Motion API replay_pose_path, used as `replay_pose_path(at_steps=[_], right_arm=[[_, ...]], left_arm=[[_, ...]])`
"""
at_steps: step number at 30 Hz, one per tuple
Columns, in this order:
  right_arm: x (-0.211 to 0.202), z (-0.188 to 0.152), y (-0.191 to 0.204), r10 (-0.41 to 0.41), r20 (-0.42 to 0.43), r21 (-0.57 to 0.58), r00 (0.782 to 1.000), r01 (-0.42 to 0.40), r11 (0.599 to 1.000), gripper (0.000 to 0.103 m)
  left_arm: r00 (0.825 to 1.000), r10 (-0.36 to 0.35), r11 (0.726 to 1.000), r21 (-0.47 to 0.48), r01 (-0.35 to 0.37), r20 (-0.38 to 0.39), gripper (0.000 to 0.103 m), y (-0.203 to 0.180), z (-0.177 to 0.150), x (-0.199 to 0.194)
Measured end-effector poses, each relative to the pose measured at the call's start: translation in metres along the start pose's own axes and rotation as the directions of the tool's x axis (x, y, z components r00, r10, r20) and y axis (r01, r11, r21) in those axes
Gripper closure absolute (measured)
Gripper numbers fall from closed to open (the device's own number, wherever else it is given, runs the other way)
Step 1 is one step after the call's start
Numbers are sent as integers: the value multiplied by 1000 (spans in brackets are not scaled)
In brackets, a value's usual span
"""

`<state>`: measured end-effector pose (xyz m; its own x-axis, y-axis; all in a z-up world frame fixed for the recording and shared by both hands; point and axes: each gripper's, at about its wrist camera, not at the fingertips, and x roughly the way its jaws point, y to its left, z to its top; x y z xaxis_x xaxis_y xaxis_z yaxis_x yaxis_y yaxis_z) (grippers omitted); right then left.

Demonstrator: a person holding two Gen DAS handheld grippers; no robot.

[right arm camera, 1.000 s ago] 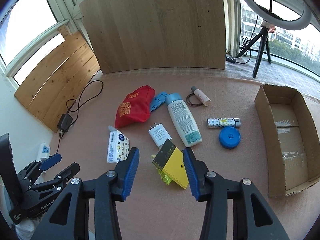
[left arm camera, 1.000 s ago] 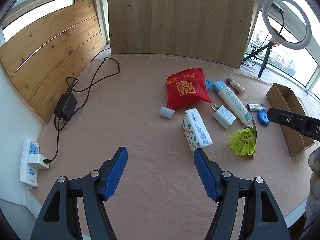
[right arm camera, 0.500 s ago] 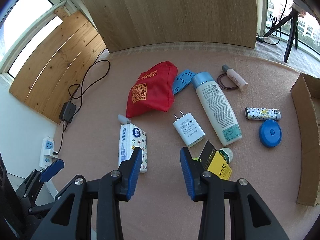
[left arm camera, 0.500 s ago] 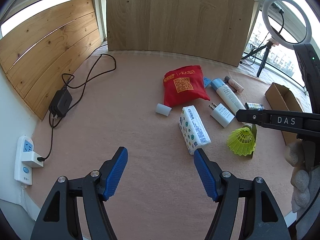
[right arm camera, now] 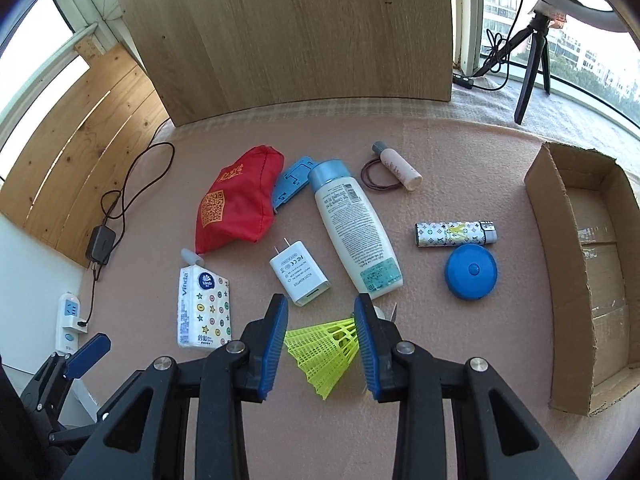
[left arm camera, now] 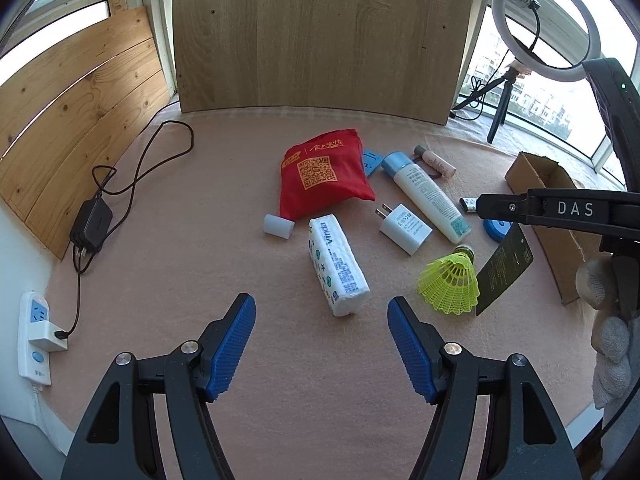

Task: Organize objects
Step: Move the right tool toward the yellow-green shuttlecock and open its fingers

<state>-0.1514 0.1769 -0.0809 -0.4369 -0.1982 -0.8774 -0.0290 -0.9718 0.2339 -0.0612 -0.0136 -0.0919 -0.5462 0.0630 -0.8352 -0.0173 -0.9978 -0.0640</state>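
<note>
Left wrist view first. Left gripper point(left arm camera: 321, 322) hanging wide open over the pinkish mat point(left arm camera: 200, 240), gripping nothing. Straight ahead, just past the blue pads, a Vinda tissue pack point(left arm camera: 337, 264) lying lengthwise. Beyond that, a red pouch point(left arm camera: 326, 174) with a little white cap point(left arm camera: 279, 226) by its near corner. Ahead and to the right: white charger point(left arm camera: 405, 229), lotion bottle point(left arm camera: 425, 196), and the yellow shuttlecock point(left arm camera: 450, 282) on its side with a dark card tag point(left arm camera: 505, 270) standing next to it. Farther right, the cardboard box point(left arm camera: 532, 168), partly hidden behind the other tool reaching in over the shuttlecock.

Right wrist view now. Right gripper point(right arm camera: 321, 344) low over the mat, jaws partly apart and straddling the shuttlecock point(right arm camera: 326, 350): skirt lying in the gap, cork end tucked by the right pad. Not squeezed yet, daylight visible on the left side. Ahead: charger point(right arm camera: 301, 276) and lotion bottle point(right arm camera: 354, 228). Off to the right: blue round tape measure point(right arm camera: 471, 272) and a patterned lighter point(right arm camera: 454, 234), then the open box point(right arm camera: 580, 240) well apart at the far right. Tissue pack point(right arm camera: 205, 308) to the left.

Looks like the pick-up step for the shuttlecock, box probably the drop spot. Next move: close gently on the skirt or cork, since that mesh will likely squash or squirt out sideways. Then lift and swing right over the box wall, minding the dangling tag.
</note>
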Motion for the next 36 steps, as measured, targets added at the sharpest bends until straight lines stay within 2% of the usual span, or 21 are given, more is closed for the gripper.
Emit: replay_pose_path(at_steps=[2,5,9,14,17,21,27,29,32,36], right_arm=[[-4,1,7,6,14,-5,1000,-6,1000,73],[-2,3,20,80,-3,-17,997,-80,997,73],[14,1,27,75,-50,-37,996,-77,996,70],[26,-3,-11,-50,-76,7,996,51,999,70],[19,-6,-40,-50,-80,74,996,56,996,70],[10,-23,-48,-74,-85,18,994,76,997,70],[20,-65,-44,13,-210,-35,978,-21,999,71],[25,-73,-37,36,-232,-60,972,-51,997,75],[36,-74,-30,56,-242,-83,969,-78,994,80],[51,-62,-40,29,-231,-60,973,-43,997,80]], left_arm=[[1000,-6,1000,-2,6,0,31,-2,1,0],[1000,-7,1000,5,7,4,31,-6,0,-1],[1000,-16,1000,10,16,2,31,-10,-2,-1],[1000,-25,1000,5,25,-6,31,-14,-4,1],[1000,-27,1000,10,27,-12,31,-20,-5,5],[999,-45,999,30,46,-27,31,-31,-6,13],[999,-36,999,26,37,-32,31,-37,-2,20],[999,-32,999,23,33,-36,31,-37,0,23],[999,-25,999,28,26,-33,31,-42,1,24],[999,-17,999,36,18,-37,31,-50,0,27]])
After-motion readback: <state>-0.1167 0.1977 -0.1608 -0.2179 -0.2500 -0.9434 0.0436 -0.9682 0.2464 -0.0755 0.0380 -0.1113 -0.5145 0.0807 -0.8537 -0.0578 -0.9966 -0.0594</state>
